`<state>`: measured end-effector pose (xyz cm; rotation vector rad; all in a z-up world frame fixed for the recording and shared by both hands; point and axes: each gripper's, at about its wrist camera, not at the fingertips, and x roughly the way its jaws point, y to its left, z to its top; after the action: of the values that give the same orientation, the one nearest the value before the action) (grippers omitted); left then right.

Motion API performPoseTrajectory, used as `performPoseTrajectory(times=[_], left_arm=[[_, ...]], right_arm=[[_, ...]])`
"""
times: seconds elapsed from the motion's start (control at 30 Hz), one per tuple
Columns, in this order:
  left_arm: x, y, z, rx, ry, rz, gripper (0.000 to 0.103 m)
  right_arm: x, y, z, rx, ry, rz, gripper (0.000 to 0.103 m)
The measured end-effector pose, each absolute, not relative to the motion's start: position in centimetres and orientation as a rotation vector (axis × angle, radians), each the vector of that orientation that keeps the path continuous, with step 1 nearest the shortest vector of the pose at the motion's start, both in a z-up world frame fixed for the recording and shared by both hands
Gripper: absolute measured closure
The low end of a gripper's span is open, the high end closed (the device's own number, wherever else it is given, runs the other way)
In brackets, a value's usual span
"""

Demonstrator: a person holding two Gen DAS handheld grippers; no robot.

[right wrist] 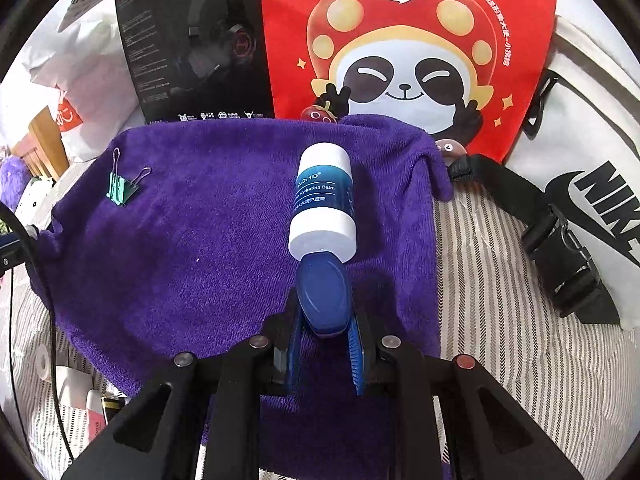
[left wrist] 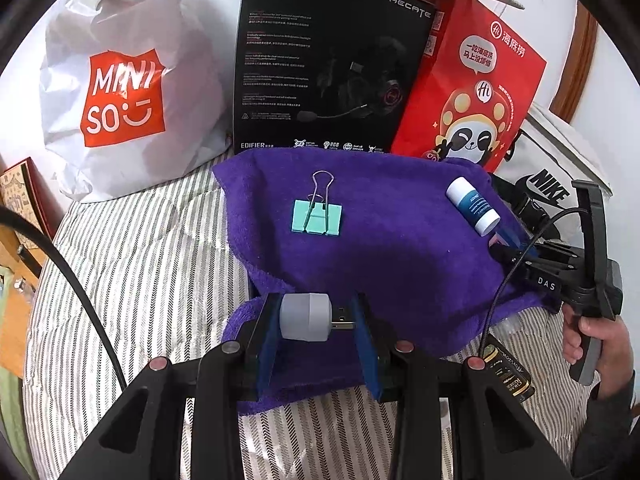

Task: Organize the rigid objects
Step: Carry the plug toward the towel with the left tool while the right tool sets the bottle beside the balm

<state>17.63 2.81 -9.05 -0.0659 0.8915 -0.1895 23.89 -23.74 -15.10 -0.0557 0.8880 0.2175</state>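
A purple towel [left wrist: 400,248] [right wrist: 200,240] lies spread over striped bedding. My left gripper [left wrist: 316,316] is shut on a grey USB plug [left wrist: 306,317], held sideways just above the towel's near edge, metal connector against the right pad. A mint-green binder clip [left wrist: 318,218] [right wrist: 120,188] rests on the towel beyond it. My right gripper [right wrist: 326,308] [left wrist: 508,246] is shut on the blue end of a blue-and-white balm stick [right wrist: 324,200] [left wrist: 472,206], which points away over the towel's right part. A hand [left wrist: 600,344] holds that gripper's handle.
Behind the towel stand a white Miniso bag [left wrist: 124,96], a black headset box [left wrist: 320,60] and a red panda bag [left wrist: 480,88] [right wrist: 400,60]. A white Nike bag [right wrist: 580,184] with black straps lies right. A black cable [left wrist: 80,280] crosses the striped bedding [left wrist: 140,280].
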Motion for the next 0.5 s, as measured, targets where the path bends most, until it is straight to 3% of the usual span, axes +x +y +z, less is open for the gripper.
performPoseTrajectory(times=[0.13, 0.4, 0.5], left_arm=[[17.66, 2.84, -9.12, -0.065, 0.895, -0.187, 0.069], [18.0, 2.89, -9.26, -0.068, 0.902, -0.18, 0.069], [18.16, 2.92, -9.3, -0.068, 0.908, -0.166, 0.069]], right_arm=[[23.69, -23.76, -15.03, -0.069, 0.888, 0.218, 0.081], [23.28, -23.36, -14.65, -0.083, 0.901, 0.253, 0.064], [22.85, -23.61, -14.24, -0.091, 0.891, 0.239, 0.063]])
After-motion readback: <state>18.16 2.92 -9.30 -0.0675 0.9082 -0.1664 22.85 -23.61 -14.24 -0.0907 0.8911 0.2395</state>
